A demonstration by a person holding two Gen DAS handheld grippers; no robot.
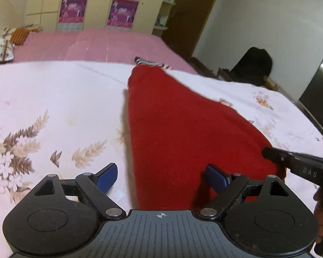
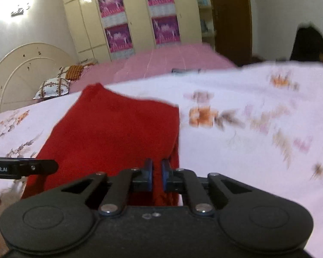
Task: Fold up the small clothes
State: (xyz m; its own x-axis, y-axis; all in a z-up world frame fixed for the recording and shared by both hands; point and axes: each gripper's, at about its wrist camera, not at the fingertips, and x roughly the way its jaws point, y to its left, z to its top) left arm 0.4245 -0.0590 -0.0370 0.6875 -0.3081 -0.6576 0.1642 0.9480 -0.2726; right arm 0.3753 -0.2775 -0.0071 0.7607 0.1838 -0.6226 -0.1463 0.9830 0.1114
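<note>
A small red knitted garment [image 1: 183, 129] lies flat on the white floral sheet [image 1: 53, 99], with a striped trim [image 1: 150, 62] at its far end. My left gripper [image 1: 161, 177] is open just above the garment's near edge. Its left pad [image 1: 107, 177] hangs over the sheet and its right pad [image 1: 216, 178] over the red cloth. In the right wrist view the right gripper [image 2: 156, 174] is shut on the near right edge of the red garment [image 2: 118, 133]. The right gripper [image 1: 290, 163] also shows in the left wrist view at the garment's right corner.
A pink bedspread [image 1: 97, 43] covers the far half of the bed, with patterned pillows [image 2: 53, 88] by the cream headboard [image 2: 21, 71]. A wardrobe [image 2: 129, 21] stands behind. A dark screen [image 1: 318, 86] and a black chair [image 1: 254, 64] stand to the right of the bed.
</note>
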